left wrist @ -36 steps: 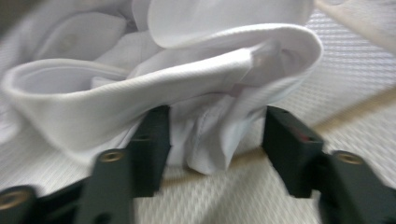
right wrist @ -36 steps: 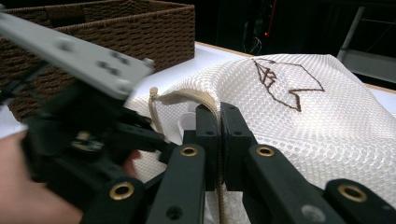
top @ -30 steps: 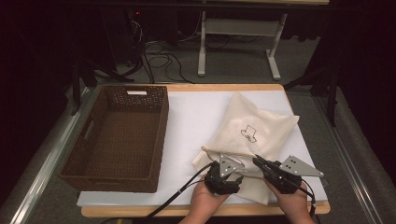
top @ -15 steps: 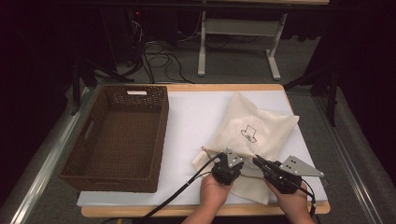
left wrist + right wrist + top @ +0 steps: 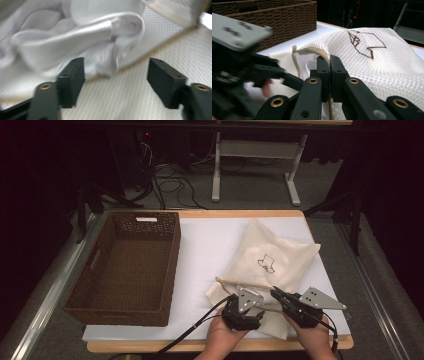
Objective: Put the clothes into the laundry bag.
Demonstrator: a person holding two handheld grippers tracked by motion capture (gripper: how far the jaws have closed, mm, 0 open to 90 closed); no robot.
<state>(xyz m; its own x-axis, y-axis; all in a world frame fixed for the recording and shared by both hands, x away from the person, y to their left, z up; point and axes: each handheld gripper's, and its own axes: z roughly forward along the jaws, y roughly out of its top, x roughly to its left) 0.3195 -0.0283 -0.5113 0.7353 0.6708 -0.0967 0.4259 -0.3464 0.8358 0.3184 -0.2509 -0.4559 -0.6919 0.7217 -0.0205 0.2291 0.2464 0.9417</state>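
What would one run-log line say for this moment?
right gripper: shut on mesh bag edge | left gripper: jaws just opened, white cloth ahead, unheld | basket: empty

A cream mesh laundry bag (image 5: 272,262) lies flat on the white worktop, to the right of the basket, its dark line drawing facing up. Its near end gapes open, the tan zipper edge (image 5: 313,51) lifted off the mesh. Inside the mouth sits white cloth (image 5: 75,37), bunched in soft folds, resting on the mesh bottom layer.
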